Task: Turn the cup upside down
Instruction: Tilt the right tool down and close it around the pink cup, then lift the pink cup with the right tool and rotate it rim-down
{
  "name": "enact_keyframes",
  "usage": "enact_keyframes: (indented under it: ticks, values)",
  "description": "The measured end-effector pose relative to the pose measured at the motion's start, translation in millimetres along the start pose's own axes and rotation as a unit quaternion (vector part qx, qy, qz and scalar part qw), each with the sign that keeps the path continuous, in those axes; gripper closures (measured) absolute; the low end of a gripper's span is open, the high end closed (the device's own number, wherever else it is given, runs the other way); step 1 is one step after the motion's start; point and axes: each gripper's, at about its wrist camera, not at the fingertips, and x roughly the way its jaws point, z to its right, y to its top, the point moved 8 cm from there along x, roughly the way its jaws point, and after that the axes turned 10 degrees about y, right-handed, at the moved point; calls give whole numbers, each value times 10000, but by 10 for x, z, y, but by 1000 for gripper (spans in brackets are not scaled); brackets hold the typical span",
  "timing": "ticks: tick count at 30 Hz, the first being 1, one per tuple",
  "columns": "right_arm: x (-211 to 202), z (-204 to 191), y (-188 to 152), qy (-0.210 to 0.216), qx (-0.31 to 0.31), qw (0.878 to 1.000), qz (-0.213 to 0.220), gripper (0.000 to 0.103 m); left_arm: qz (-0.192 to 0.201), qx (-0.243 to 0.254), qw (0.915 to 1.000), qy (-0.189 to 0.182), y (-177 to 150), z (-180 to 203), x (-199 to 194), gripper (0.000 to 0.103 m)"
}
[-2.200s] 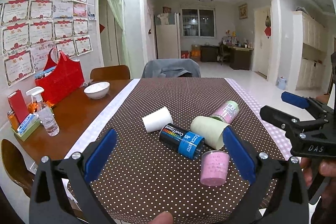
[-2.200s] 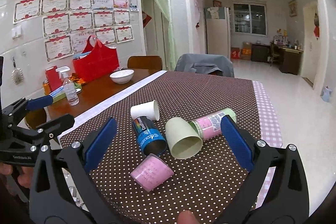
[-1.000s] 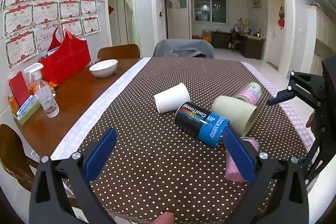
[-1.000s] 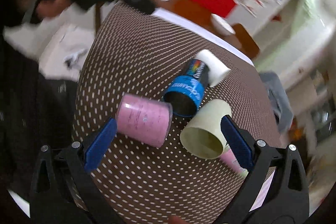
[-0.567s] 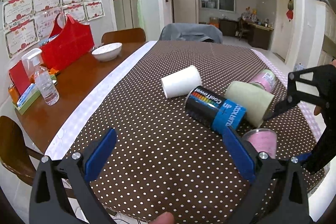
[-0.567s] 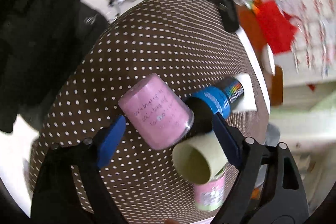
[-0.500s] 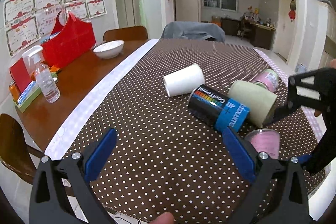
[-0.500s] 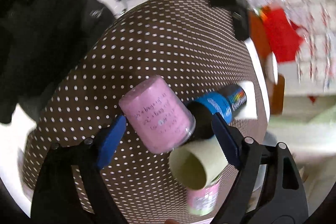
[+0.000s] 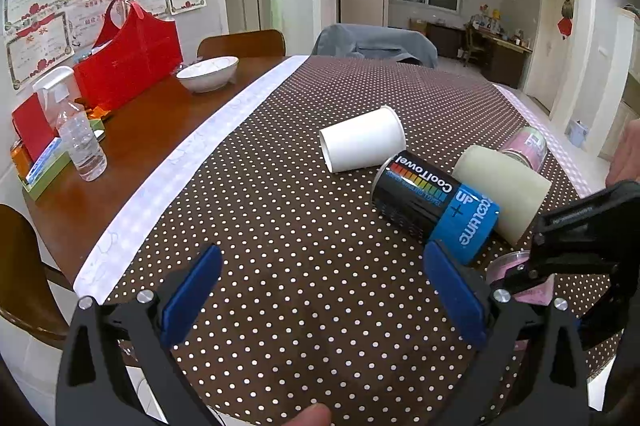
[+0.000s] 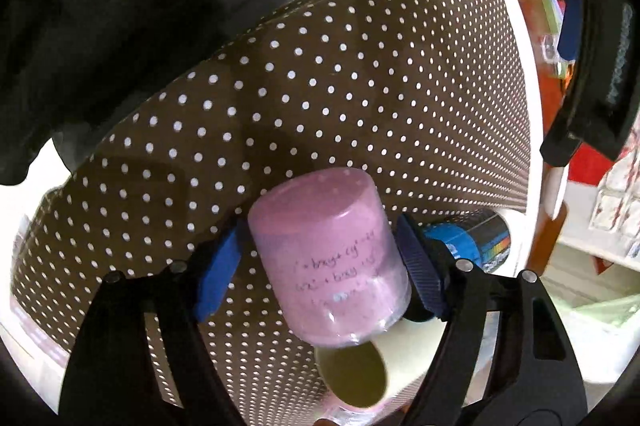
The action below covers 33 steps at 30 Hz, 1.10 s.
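- The right gripper [image 10: 320,266] has its blue pads [image 10: 216,276] on either side of the pink cup [image 10: 330,258]. The right-hand pad presses the cup's wall, while a thin gap may remain at the left-hand pad, so the grasp looks closed on the cup but I cannot be certain.
- The pink cup is near the table's front right corner, tilted, its closed base pointing away from the camera and its rim toward it. Whether it is touching the polka-dot tablecloth [image 10: 360,74] cannot be told.
- From the left wrist view, only a sliver of the pink cup [image 9: 516,266] shows behind the right gripper's black frame.
- The left gripper [image 9: 320,298] hangs wide open over the table's front edge, grasping nothing.
- Beside the pink cup lie a black-and-blue CoolTowel can [image 9: 434,204], a pale green cup [image 9: 504,186] touching it, a white paper cup [image 9: 362,144] and a pink-labelled jar [image 9: 526,144], all on their sides toward the right edge.
- A white bowl [image 9: 208,72] and spray bottle [image 9: 76,134] stand on the bare wood at the left edge.
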Motion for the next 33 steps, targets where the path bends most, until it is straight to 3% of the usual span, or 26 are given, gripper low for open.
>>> enact_keyframes:
  ticks: [1,6,9,11,15,16,17,18,20,21,24,25,27,28,31,33]
  values:
    - [-5,14,-10,74,133,9999,13,35,-7,11,10000,-13,-3,-3,7,4]
    - [-77,136,-103,228,1307,9907,312,37,2,30,9999,-159,-10,42,12,4]
    - [-178,270,-208,339,2398,9675,728,38,98,65,9994,-323,-10,86,-34,4]
    - [-250,342,-301,347,3103,9444,1033,38,172,80,9990,-407,-10,114,-77,4]
    - [-444,412,-496,286,4516,8712,1904,39,301,60,9979,-564,-27,132,-165,4]
    - [-504,399,-557,214,4927,8416,2200,39,344,63,9976,-594,-40,130,-201,4]
    - [-544,404,-587,158,5146,8243,2357,39,383,58,9973,-624,-46,127,-229,4]
    - [-590,387,-651,81,5517,7919,2618,39,419,51,9971,-639,-50,121,-253,4]
    - [-648,375,-736,-69,5938,7490,2937,39,511,14,9965,-666,-59,96,-334,4]
    - [-689,344,-798,-139,6225,7141,3198,39,594,-19,9959,-687,-60,81,-391,4]
    - [-770,297,-898,-364,6630,6525,3652,39,719,-55,9950,-685,-64,40,-508,4]
    - [-799,283,-936,-470,6774,6267,3824,39,788,-68,9946,-679,-64,29,-565,4]
    - [-849,284,-977,-674,6962,5890,4048,40,854,-59,9943,-643,-59,25,-625,4]
    - [-884,274,-1002,-819,7055,5641,4212,40,900,-66,9940,-614,-49,25,-655,4]
    - [-928,300,-1067,-1034,7232,5199,4427,39,929,-124,9938,-593,-24,40,-709,4]
    - [-884,270,-1100,-1126,7418,4827,4517,40,945,-115,9937,-586,-17,62,-737,4]
